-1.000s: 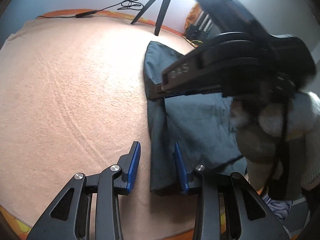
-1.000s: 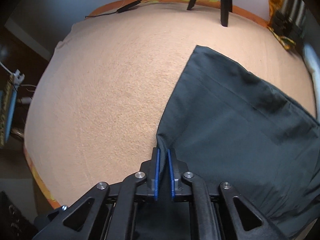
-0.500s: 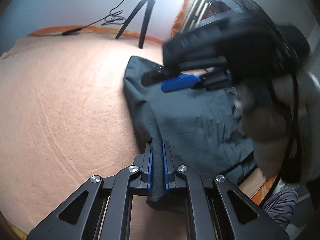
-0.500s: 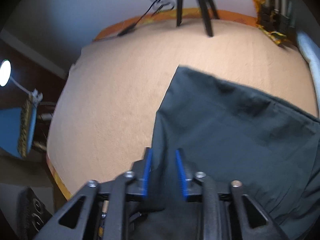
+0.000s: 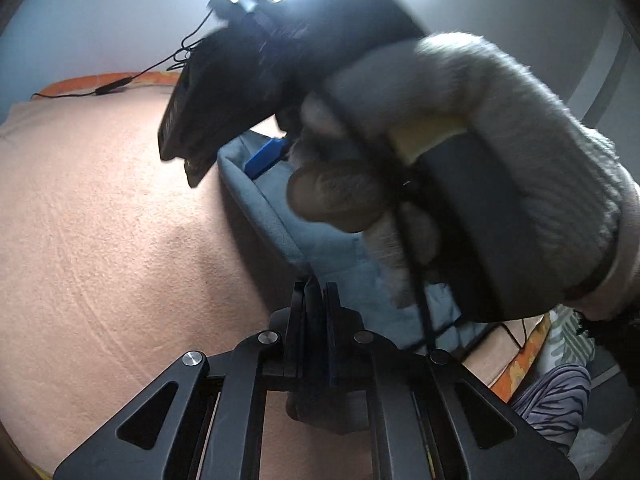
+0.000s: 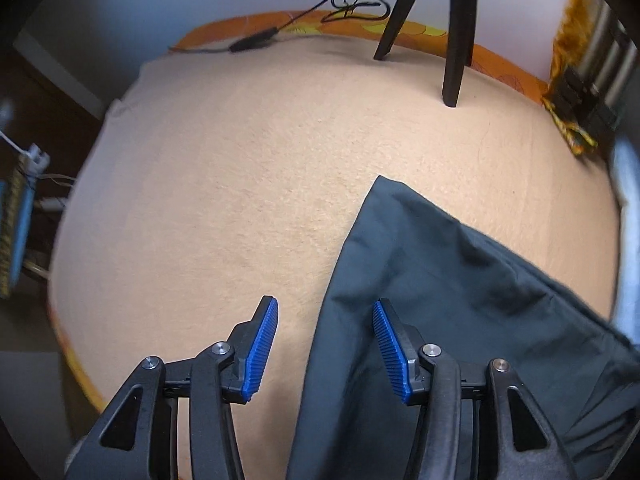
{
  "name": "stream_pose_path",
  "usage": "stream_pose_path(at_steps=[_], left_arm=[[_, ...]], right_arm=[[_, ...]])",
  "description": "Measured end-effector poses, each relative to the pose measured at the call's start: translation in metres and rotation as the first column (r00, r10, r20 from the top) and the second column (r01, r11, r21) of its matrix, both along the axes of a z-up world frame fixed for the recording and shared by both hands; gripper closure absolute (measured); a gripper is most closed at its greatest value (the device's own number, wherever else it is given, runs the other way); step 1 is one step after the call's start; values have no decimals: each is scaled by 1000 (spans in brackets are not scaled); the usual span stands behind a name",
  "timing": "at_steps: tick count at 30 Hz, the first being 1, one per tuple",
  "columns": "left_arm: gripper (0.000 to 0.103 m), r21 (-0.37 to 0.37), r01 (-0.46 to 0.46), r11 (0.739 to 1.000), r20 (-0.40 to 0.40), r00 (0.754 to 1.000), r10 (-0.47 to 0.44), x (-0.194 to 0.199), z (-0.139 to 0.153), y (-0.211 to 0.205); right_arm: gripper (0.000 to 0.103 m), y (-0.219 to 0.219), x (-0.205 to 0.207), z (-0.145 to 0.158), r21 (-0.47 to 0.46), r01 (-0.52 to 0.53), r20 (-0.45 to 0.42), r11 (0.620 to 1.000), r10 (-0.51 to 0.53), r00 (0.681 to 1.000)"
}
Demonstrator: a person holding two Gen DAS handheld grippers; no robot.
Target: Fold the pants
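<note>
Left tool [image 5: 315, 292] clamped tight on the dark pants [image 6: 460, 300] edge; right tool [image 6: 325, 340] opening, pads clear of the fabric edge between them, over the peach blanket [image 6: 240, 200].

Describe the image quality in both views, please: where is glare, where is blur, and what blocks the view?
Left wrist view: strong white glare at the top edge, and the gloved hand with the right tool, blurred and close, hides much of the pants. Right wrist view: even light, the pants fairly sharp, blur only at the rim near the tripod legs; fisheye bending in both.
</note>
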State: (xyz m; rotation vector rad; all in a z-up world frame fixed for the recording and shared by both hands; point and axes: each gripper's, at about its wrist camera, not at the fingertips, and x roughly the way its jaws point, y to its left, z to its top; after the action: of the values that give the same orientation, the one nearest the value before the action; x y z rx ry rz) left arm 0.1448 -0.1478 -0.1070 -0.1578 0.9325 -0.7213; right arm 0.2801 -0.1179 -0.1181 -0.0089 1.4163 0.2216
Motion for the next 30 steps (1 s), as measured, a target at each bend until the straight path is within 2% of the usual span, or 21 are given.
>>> stream_pose_path(at_steps=[1, 2, 3, 8, 11, 21, 30], left_arm=[[97, 1, 2, 1000, 2, 1000, -2, 0, 0, 1], [97, 1, 2, 1000, 3, 1000, -2, -1, 1, 2], [97, 0, 1, 1000, 2, 1000, -1, 0, 1, 2], [97, -12, 6, 1000, 14, 1000, -6, -2, 9, 2], [98, -15, 21, 1000, 31, 999, -20, -7, 16, -5], [98, -28, 93, 995, 119, 989, -89, -28, 60, -33], [98, -25, 215, 976, 164, 964, -208, -53, 84, -101]], right_arm=[[56, 1, 1, -3, -16, 3, -4, 1000, -3, 1000], [67, -3, -1, -6, -26, 7, -4, 1000, -7, 1000], [70, -6, -1, -8, -31, 11, -3, 999, -11, 1000], [97, -27, -11, 6, 13, 39, 47, 999, -39, 998], [101, -47, -19, 25, 50, 47, 92, 998, -52, 994], [103, -126, -51, 86, 192, 139, 209, 972, -178, 962], [103, -213, -92, 116, 269, 200, 273, 942, -273, 922]])
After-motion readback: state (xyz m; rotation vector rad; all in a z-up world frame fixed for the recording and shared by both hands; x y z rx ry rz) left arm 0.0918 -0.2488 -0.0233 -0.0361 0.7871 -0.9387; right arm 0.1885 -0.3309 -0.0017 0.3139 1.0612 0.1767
